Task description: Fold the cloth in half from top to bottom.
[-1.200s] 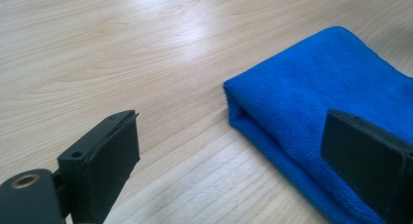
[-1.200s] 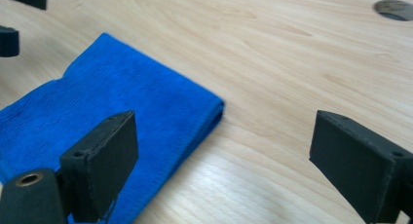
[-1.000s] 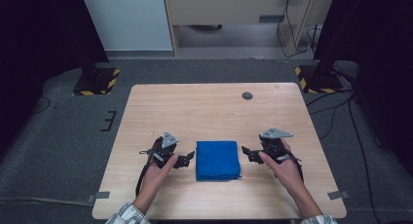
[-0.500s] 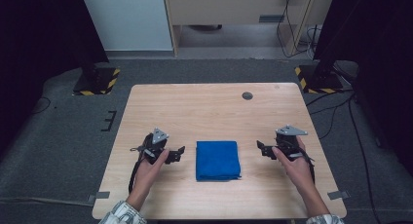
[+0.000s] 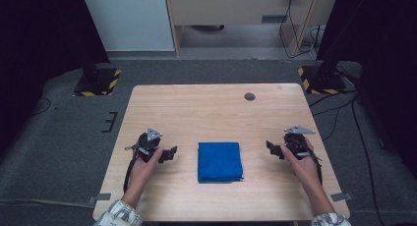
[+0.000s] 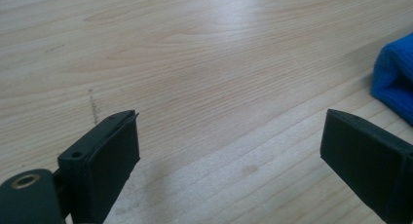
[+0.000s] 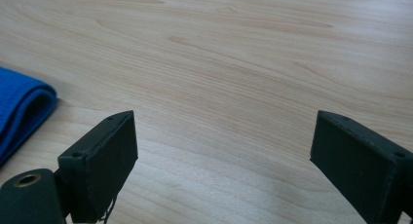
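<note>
I see the folded blue cloth square [image 5: 220,161] flat on the light wooden surface [image 5: 206,108], midway between my grippers. Left gripper [image 5: 170,154] and right gripper [image 5: 270,148] sit well apart from it, fingers [image 6: 104,151] released wide, grasping nothing.

Blue towel [image 5: 220,161], folded into a neat rectangle, lying flat midway between both tools, touching neither.
</note>
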